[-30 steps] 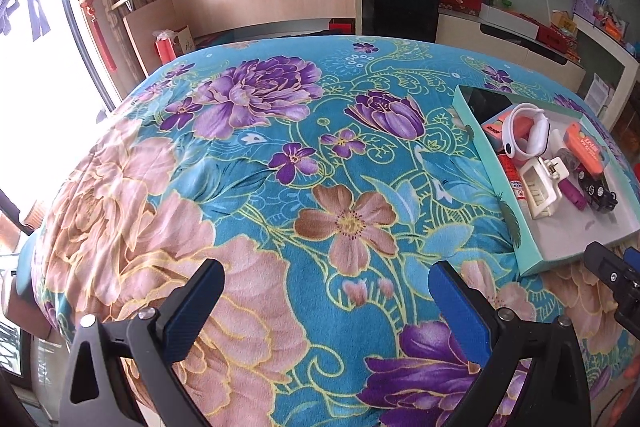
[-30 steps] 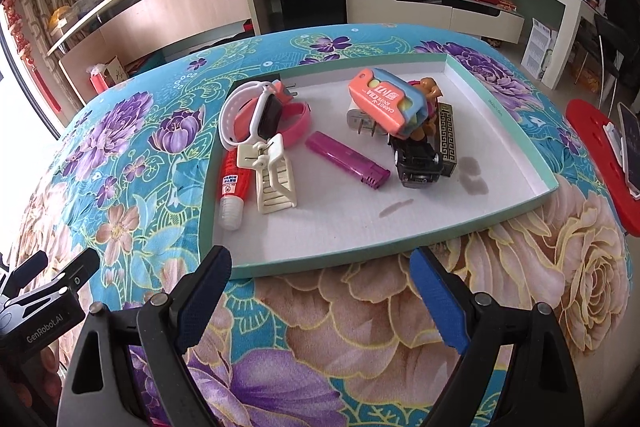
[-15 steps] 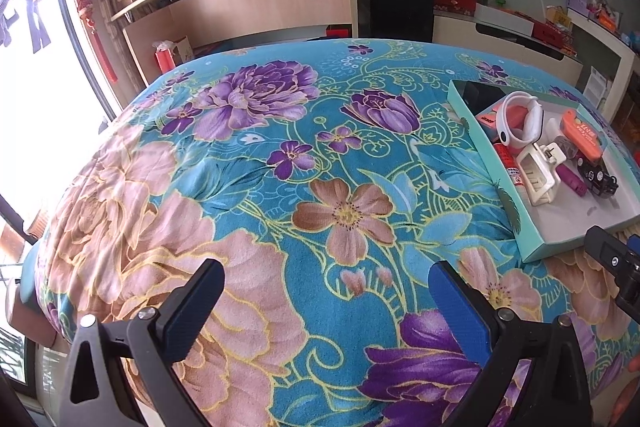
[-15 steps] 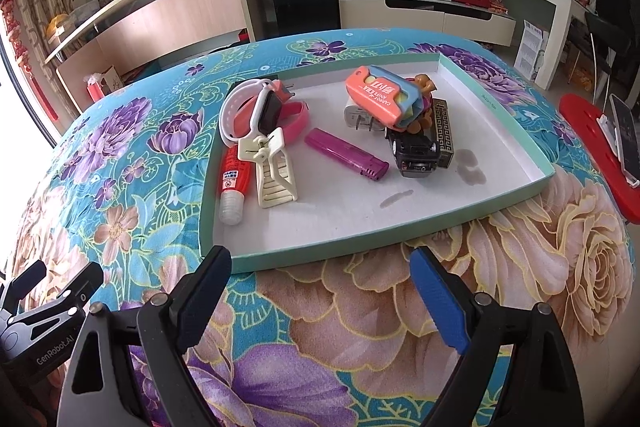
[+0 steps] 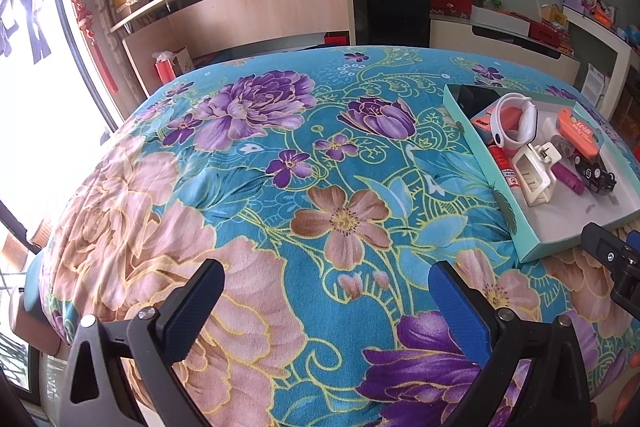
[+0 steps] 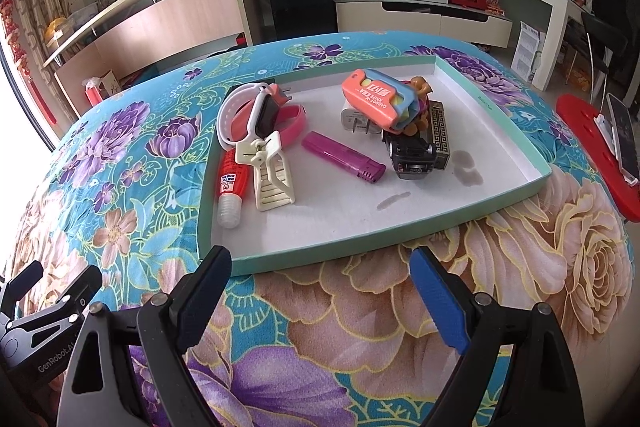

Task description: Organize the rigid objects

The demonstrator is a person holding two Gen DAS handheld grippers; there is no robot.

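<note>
Right gripper jaws spread wide, nothing between them, hovering over the floral blanket just short of the tray's near rim. Left gripper also wide apart and empty, over bare blanket, tray off to its right; its body shows at the lower left of the right wrist view with "GenRobot.AI" printed on it. Shallow tray, mint-green wall, white floor, holds all the items. Nearest, left side: red glue tube with white cap and a label too small to read, touching a cream hair claw clip. Centre: purple lighter, lying apart from the rest. Right of it: black toy car beside a harmonica. Farther back: orange case marked "CARROT KNIFE", printed upside down from here, stacked on a white plug adapter. Back left: white band and pink band tangled together. Far side: red stool with a phone.
</note>
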